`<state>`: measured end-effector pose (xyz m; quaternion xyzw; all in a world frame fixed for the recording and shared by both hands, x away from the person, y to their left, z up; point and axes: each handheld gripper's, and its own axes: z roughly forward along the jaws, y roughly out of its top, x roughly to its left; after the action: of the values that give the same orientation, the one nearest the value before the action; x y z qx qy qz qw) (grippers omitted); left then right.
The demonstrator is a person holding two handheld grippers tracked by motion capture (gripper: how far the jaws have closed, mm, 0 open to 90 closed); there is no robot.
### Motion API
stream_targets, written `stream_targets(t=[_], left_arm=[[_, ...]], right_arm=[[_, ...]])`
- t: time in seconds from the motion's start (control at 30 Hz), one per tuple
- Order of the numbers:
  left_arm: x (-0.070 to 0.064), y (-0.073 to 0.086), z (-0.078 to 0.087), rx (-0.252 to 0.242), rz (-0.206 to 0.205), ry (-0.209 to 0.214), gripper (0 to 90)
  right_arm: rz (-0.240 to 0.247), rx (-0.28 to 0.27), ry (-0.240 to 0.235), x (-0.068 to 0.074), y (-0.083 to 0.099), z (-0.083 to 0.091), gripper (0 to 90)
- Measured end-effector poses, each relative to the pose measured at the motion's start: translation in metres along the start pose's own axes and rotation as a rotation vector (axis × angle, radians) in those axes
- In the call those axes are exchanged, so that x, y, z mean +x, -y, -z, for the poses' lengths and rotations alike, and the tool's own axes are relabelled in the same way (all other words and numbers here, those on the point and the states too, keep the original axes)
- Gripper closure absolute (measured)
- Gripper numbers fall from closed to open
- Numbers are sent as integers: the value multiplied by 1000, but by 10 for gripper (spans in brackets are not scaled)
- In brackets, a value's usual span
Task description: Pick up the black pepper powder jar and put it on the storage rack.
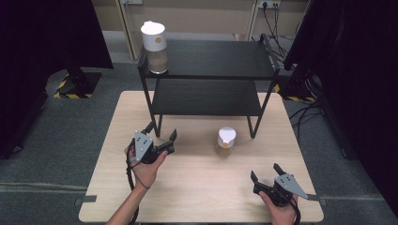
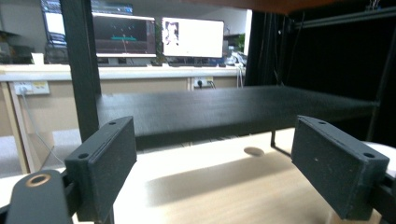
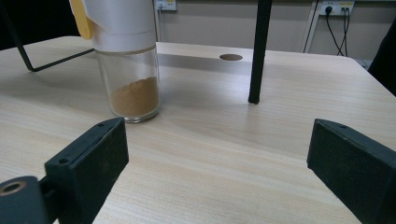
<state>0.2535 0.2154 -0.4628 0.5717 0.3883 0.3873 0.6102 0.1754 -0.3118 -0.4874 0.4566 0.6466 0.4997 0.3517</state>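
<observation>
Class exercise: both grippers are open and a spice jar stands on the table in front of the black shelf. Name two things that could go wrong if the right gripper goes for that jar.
1. The jar on the table is tall and narrow with a heavy-looking white lid; a bump from one jaw of the open right gripper could tip it.
2. The jar stands near the shelf leg, so a wide approach might knock the black shelf and shake the second jar at its top edge.

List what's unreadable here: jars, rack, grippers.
- Jar on the table: right gripper view, top edge cuts off its lid.
- Jar on the rack: high view, too small to tell its contents.
- Rack: left gripper view, top shelf cut by the frame; the post hides what's behind it.
- Left gripper and right gripper: open, nothing between the jaws.
</observation>
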Motion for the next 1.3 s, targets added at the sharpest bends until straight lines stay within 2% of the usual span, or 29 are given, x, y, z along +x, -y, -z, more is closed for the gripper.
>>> stream_targets(t=[0.3, 0.6, 0.9, 1.03, 1.2, 1.3], left_arm=[[-1, 19, 3, 52, 13, -2, 138], [0, 29, 4, 89, 24, -7, 135], [1, 43, 7, 147, 47, -13, 131], [1, 48, 9, 160, 59, -23, 128], [0, 50, 8, 178, 55, -25, 127], [0, 51, 8, 172, 51, -20, 125]], right_arm=[[0, 0, 1, 0, 0, 0, 57], [4, 0, 1, 1, 0, 0, 57], [0, -2, -2, 0, 0, 0, 57], [1, 2, -6, -1, 0, 0, 57], [0, -1, -7, -1, 0, 0, 56], [1, -2, -6, -1, 0, 0, 56]])
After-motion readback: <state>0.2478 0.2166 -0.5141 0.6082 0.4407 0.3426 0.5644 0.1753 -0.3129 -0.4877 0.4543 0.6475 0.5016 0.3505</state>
